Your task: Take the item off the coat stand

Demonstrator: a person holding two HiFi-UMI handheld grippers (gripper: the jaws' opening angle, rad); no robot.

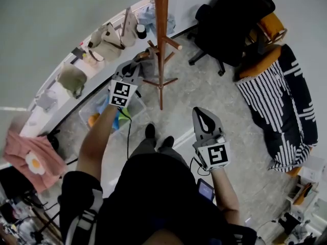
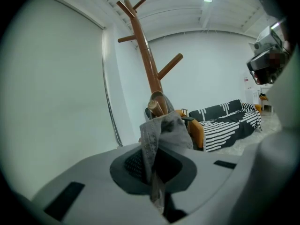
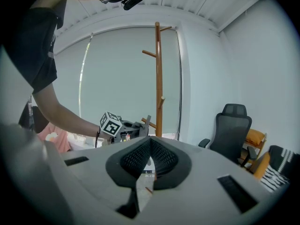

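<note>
The left gripper (image 2: 153, 170) is clamped on a gray cloth (image 2: 164, 130). The cloth is limp and crumpled with a stitched hem. It hangs draped over a low peg (image 2: 156, 106) of the brown wooden coat stand (image 2: 144, 55), at the far left. The right gripper (image 3: 150, 149), nearer, has its jaws together on nothing.

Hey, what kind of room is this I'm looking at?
Probably an office or studio room with a lounge corner: a black office chair, a black-and-white striped sofa and a wooden coat stand.
</note>
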